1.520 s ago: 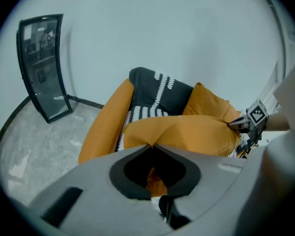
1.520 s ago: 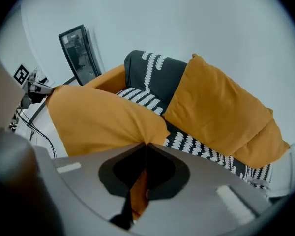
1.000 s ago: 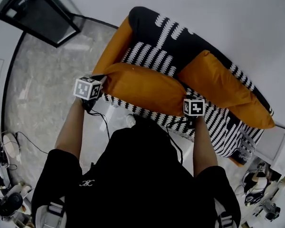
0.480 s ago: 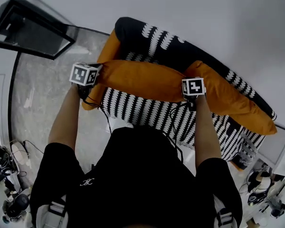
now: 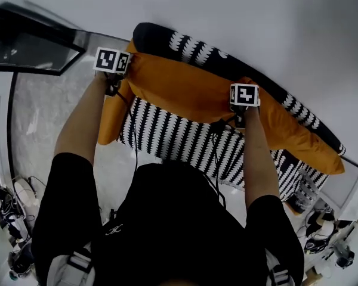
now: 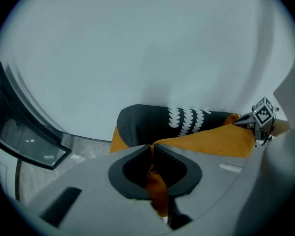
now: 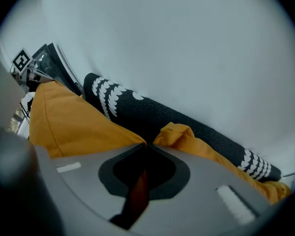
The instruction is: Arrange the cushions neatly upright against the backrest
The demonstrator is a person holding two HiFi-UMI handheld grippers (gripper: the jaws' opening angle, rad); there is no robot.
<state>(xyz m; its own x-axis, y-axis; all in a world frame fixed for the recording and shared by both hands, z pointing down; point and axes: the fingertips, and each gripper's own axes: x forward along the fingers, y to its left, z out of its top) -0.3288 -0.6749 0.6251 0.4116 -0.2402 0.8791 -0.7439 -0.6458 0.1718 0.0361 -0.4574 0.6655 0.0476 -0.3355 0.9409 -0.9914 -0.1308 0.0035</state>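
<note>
Orange cushion (image 5: 185, 91) is being pinched at both ends by closed jaws of left gripper (image 6: 151, 147) and right gripper (image 7: 145, 144), lengthwise before the backrest (image 5: 164, 40).

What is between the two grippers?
One orange cushion stretches from the left gripper to the right gripper, each shut on a corner; the head view shows it.

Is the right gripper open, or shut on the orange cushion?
Shut on it: the right gripper has its jaws together, pinching fabric of the orange cushion.
</note>
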